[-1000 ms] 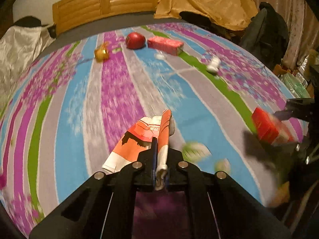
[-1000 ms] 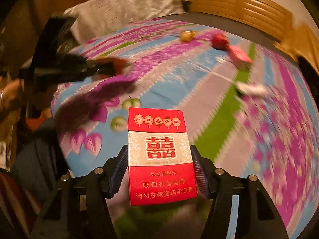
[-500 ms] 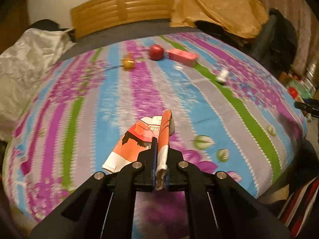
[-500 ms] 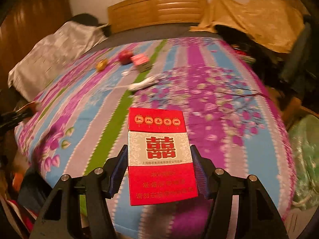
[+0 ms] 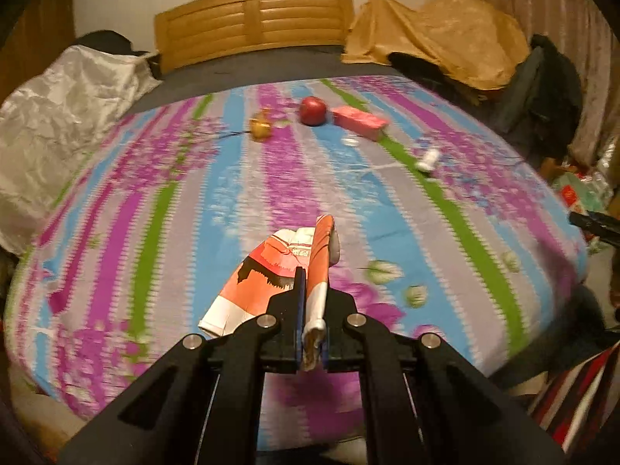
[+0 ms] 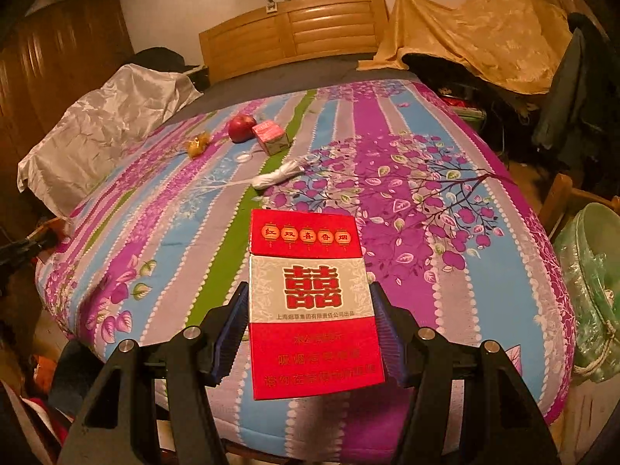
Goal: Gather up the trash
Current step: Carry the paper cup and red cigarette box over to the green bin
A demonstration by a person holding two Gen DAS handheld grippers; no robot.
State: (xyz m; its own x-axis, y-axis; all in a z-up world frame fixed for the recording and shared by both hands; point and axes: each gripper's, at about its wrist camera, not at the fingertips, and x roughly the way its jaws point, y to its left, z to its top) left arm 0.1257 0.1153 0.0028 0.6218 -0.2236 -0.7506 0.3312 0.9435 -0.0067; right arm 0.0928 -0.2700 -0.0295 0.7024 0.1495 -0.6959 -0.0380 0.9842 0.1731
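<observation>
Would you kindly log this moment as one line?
left tongs: shut on flattened wrapper | right tongs: shut on red cigarette pack | bed: apple, pink box remain

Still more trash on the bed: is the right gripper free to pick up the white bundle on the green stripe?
Probably not yet. The right gripper is shut on a red cigarette pack. The path to the white bundle looks clear, but the pack must go first.

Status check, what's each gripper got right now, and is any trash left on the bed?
Left gripper shut on flattened orange wrapper. Right gripper shut on red cigarette pack. Pink box, white bundle on bed.
</observation>
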